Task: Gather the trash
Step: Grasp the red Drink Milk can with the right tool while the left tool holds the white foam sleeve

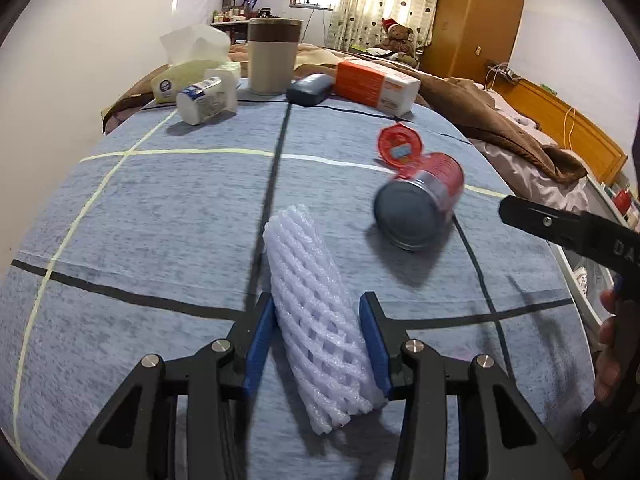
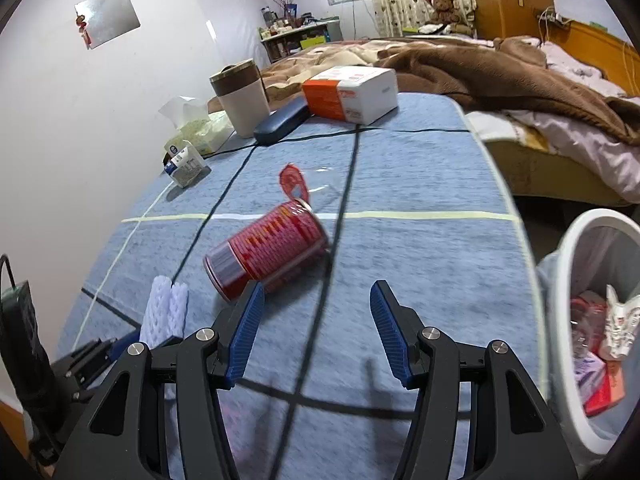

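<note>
A white foam fruit net (image 1: 316, 320) lies between the blue pads of my left gripper (image 1: 318, 344), which is closed on it just above the blue cloth. It also shows in the right wrist view (image 2: 166, 314). A red can (image 1: 424, 204) lies on its side with its red lid peeled open, to the right of the net; it shows in the right wrist view (image 2: 272, 252) too. My right gripper (image 2: 316, 332) is open and empty, just short of the can. A white trash bin (image 2: 576, 264) with trash inside stands at the table's right edge.
At the far end stand a beige cup (image 1: 274, 56), a tissue pack (image 1: 192, 64), a small milk carton (image 1: 204, 100), a dark case (image 1: 310, 88) and an orange-white box (image 1: 376, 84). A bed with brown blankets (image 2: 500, 72) lies beyond the table.
</note>
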A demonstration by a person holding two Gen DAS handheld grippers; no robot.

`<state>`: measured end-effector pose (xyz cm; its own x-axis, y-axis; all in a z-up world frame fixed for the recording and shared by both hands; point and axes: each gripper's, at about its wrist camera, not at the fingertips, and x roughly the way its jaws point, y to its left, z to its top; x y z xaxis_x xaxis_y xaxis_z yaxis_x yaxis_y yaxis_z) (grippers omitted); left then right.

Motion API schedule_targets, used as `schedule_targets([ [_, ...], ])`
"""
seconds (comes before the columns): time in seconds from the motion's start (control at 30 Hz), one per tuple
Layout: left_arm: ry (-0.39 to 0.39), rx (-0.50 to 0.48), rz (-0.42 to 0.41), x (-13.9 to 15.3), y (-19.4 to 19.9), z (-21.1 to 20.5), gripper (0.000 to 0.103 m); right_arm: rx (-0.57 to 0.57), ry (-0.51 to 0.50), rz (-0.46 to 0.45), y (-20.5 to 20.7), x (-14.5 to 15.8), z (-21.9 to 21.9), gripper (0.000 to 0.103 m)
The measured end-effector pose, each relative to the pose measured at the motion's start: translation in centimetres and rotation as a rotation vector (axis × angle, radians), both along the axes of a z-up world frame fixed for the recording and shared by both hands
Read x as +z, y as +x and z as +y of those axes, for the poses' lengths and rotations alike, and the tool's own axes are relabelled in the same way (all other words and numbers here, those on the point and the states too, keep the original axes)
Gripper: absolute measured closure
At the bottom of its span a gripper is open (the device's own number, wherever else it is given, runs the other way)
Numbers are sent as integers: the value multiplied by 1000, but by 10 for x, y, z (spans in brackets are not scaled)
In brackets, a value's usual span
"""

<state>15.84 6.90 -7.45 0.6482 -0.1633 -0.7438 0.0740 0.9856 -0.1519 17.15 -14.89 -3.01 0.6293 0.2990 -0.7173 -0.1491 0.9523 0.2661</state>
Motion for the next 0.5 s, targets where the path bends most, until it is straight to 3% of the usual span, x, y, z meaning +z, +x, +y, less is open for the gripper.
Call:
schedule_targets([
  [0.2, 2, 32, -1, 0, 6, 25, 58, -8, 99, 51, 21, -3, 12, 40],
  [0.37, 6, 55, 4, 0, 12, 45, 58, -34, 106, 99, 39, -7, 24, 40],
  [0.5, 3, 66, 5, 0, 14, 56, 57, -42, 92, 129, 48, -12, 34, 31],
])
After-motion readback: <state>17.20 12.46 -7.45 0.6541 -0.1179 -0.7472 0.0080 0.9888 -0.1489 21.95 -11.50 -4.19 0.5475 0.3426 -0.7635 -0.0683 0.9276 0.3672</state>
